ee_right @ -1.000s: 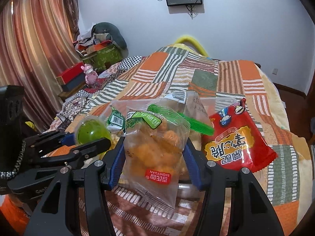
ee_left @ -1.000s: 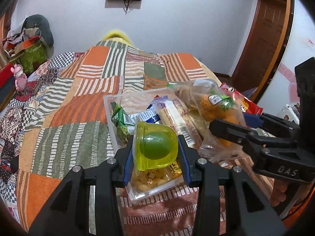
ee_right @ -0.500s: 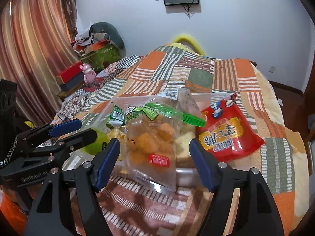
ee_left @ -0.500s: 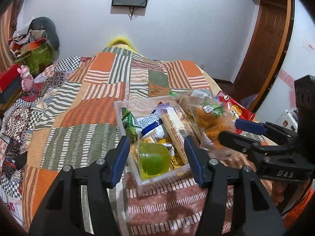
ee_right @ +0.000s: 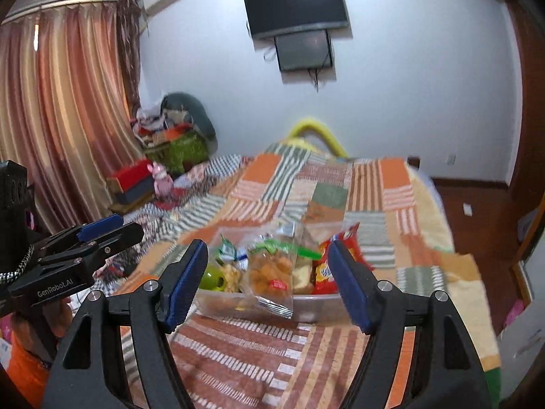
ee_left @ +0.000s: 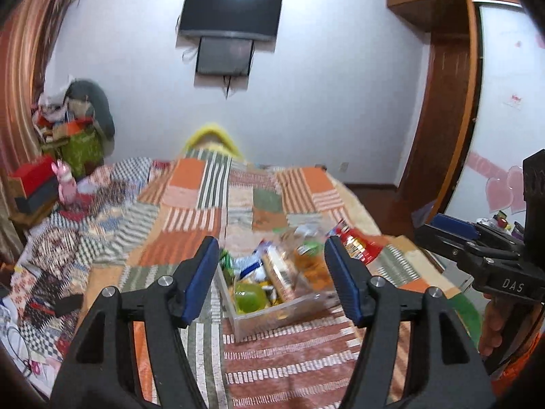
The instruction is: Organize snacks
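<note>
Quilted bed bearing a clear tray of snacks. Red chip bag leans at the tray's right edge, apparently partly outside. Clear bag of orange puffs stands at the front wall, its lower end draped over the rim. Green-lidded cup sits in the near-left corner. Left gripper and right gripper: jaws spread, empty, both short of the tray. Risk: the overhanging puff bag may slide out if the tray is nudged; the soft quilt gives unsteady support.
</note>
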### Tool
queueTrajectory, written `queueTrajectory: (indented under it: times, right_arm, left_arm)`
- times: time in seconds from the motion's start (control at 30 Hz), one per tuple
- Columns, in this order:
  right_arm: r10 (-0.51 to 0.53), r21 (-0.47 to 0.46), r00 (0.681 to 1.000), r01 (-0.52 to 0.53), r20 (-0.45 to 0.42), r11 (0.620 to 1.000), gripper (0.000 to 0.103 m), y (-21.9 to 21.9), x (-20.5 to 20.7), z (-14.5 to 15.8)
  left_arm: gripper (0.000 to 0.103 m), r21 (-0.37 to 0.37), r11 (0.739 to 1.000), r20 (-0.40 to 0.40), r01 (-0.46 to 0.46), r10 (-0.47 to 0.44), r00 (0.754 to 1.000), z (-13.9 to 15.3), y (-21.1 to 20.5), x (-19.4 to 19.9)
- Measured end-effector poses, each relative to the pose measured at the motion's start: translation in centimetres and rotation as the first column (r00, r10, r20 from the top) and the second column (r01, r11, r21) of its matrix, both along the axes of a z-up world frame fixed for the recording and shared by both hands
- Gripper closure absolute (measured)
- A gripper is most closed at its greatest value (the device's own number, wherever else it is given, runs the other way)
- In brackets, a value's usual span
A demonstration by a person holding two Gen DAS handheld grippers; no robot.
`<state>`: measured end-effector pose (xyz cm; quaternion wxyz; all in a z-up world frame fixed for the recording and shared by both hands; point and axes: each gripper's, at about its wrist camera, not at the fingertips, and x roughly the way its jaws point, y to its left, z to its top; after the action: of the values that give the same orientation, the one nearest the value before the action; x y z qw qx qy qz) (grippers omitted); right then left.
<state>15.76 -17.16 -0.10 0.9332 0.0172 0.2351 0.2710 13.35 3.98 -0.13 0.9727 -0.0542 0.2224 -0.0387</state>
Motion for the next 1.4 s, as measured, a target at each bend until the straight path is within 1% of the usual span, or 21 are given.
queueTrajectory:
  times: [0.17,0.23,0.3,0.4,0.43,0.5,0.6,0.83,1.0,1.4]
  right_arm:
    - [-0.018,0.024,0.997,0.016,0.076,1.000,0.033,-1.0,-3.0,2.2]
    - [-0.020,0.035,0.995,0.017,0.094,0.999,0.033,-1.2,-3.9,2.6]
    - [-0.023,0.041,0.994,0.019,0.108,0.999,0.033,-1.3,-4.6,2.9]
    - [-0.032,0.042,0.991,0.027,0.128,0.999,0.032,-1.4,-5.4,3.2]
    - [-0.033,0.042,0.991,0.028,0.133,0.999,0.032,-1.3,-5.5,3.2]
    - [-0.039,0.046,0.989,0.033,0.139,0.998,0.025,-1.3,-5.9,3.2]
    - [-0.050,0.046,0.987,0.043,0.151,0.998,0.020,-1.1,-6.3,3.1]
    - [-0.063,0.030,0.985,0.059,0.162,0.998,0.013,-1.2,-7.3,2.9]
    - [-0.093,0.032,0.979,0.089,0.181,0.996,0.001,-1.4,-7.8,2.9]
    - [-0.112,0.035,0.975,0.107,0.192,0.994,0.000,-1.7,-8.6,2.8]
  left_arm:
    - [0.031,0.037,0.999,0.099,-0.012,0.008,0.995,2.9,-1.4,-3.6]
    - [0.027,0.038,0.999,0.124,-0.011,0.006,0.992,3.6,-1.8,-4.8]
    - [0.019,0.039,0.999,0.144,-0.015,0.010,0.990,4.1,-2.2,-6.0]
    - [0.015,0.049,0.999,0.173,-0.023,0.014,0.985,4.7,-2.6,-7.4]
    - [0.014,0.054,0.998,0.182,-0.025,0.015,0.983,4.9,-2.8,-7.9]
    - [0.007,0.056,0.998,0.191,-0.028,0.017,0.981,5.1,-3.0,-8.3]
    - [0.002,0.057,0.998,0.204,-0.039,0.026,0.979,5.1,-3.2,-9.1]
    - [0.000,0.049,0.998,0.202,-0.027,0.017,0.979,4.9,-3.4,-9.9]
    - [0.000,0.049,0.998,0.204,-0.029,0.018,0.979,4.8,-3.3,-10.3]
    - [0.000,0.050,0.998,0.199,-0.031,0.020,0.980,4.5,-3.4,-10.4]
